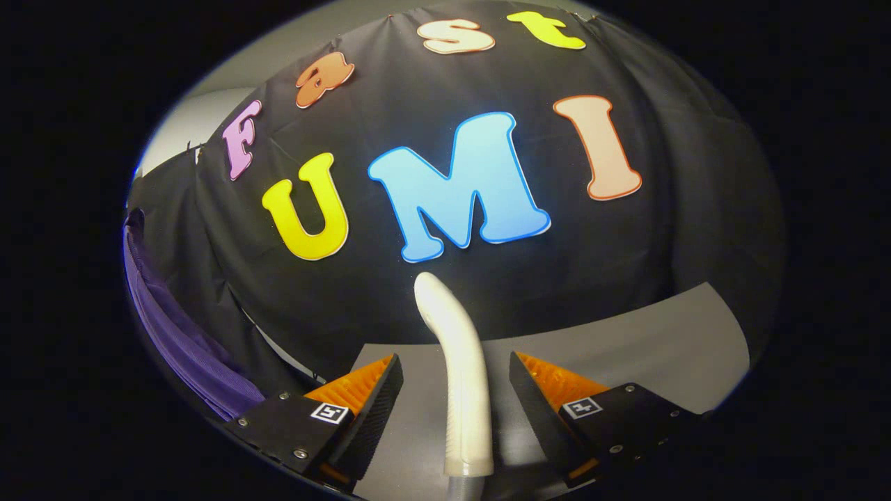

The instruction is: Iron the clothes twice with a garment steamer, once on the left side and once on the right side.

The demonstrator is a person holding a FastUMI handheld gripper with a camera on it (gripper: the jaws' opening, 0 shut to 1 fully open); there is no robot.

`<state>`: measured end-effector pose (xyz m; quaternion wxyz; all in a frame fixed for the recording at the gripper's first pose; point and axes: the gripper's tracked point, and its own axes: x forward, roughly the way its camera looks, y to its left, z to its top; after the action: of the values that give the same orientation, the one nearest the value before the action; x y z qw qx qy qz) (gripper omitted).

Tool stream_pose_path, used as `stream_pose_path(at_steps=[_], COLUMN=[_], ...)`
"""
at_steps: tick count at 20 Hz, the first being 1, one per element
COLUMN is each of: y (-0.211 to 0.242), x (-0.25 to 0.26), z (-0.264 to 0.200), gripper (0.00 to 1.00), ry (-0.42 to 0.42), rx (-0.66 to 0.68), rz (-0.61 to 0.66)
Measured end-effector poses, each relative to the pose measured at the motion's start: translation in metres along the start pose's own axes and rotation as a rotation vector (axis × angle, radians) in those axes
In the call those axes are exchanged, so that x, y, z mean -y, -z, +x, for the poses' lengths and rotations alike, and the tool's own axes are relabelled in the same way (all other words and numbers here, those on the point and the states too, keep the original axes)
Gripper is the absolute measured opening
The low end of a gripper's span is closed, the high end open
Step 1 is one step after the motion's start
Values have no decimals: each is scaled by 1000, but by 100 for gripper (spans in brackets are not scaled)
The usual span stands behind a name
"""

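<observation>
the tongs [456, 379] stand open, the two fingers spread wide with a clear gap on each side of the garment steamer [459, 376], so neither finger [369, 403] presses on it. the steamer's pale handle rises upright between the fingers, slightly nearer the left one, and bends a little to the left towards its rounded top, which reaches up against the black cloth wall [626, 264] behind. its lower part is ribbed, and at the base it joins a grey hose [464, 487] (only the first bit of the hose can be seen, low between the fingers). whether the steamer rests on a stand or hangs free cannot be told.

beneath and beyond the fingers lies the grey worktop [647, 341], running back to the foot of the cloth wall. off to the left of the left finger, well apart from the steamer, hangs the purple clothes [188, 341], a fine-textured fabric that curves down past the cloth wall's side panel. a small square marker [329, 412] sits on top of each finger.
</observation>
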<state>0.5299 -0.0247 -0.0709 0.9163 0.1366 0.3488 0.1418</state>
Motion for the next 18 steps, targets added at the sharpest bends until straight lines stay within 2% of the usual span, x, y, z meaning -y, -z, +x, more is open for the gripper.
stream_pose_path(at_steps=[6, 9, 10, 11, 12, 14, 18], y=[34, 41, 46, 49, 48, 48, 25], x=[-3, -7, -6, -5, -4, -7, -4], z=[19, 26, 28, 31, 29, 28, 13], gripper=[91, 76, 66, 61, 50, 42, 38], ry=[-104, -185, -201, -217, -249, -284, -276], rx=[-166, -219, -252, -278, -285, -272, -146], rz=[118, 219, 266, 321, 374, 412, 387])
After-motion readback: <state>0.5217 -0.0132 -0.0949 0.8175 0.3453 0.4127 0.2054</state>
